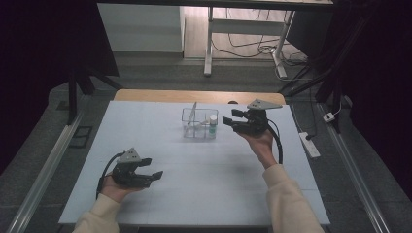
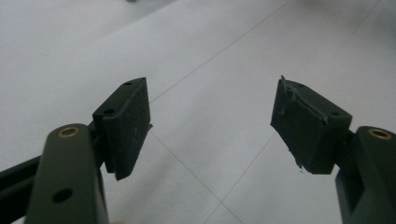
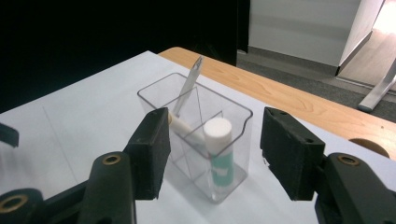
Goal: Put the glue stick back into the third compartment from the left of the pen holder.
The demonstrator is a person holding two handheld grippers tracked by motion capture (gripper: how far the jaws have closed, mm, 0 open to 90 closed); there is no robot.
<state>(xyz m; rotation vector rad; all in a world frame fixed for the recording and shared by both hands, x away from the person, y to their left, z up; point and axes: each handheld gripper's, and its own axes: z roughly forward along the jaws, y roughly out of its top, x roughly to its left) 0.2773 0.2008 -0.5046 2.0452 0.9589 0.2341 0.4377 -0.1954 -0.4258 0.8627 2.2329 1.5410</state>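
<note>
Clear organizer (image 1: pixel 199 123) near the far edge of the white surface (image 1: pixel 194 189), holding a glue stick (image 3: pixel 219 154). Right gripper (image 1: pixel 234 119) just beside it, fingers spread; left gripper (image 1: pixel 152 168) well apart, fingers spread.

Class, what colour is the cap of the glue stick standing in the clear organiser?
White; the cap tops a green-labelled glue stick, seen best in the right gripper view.

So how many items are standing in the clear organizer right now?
2. A glue stick with a white cap stands in the near compartment of the clear organizer, and a slim pen-like tool leans in the far one. Something low could be hidden.
</note>
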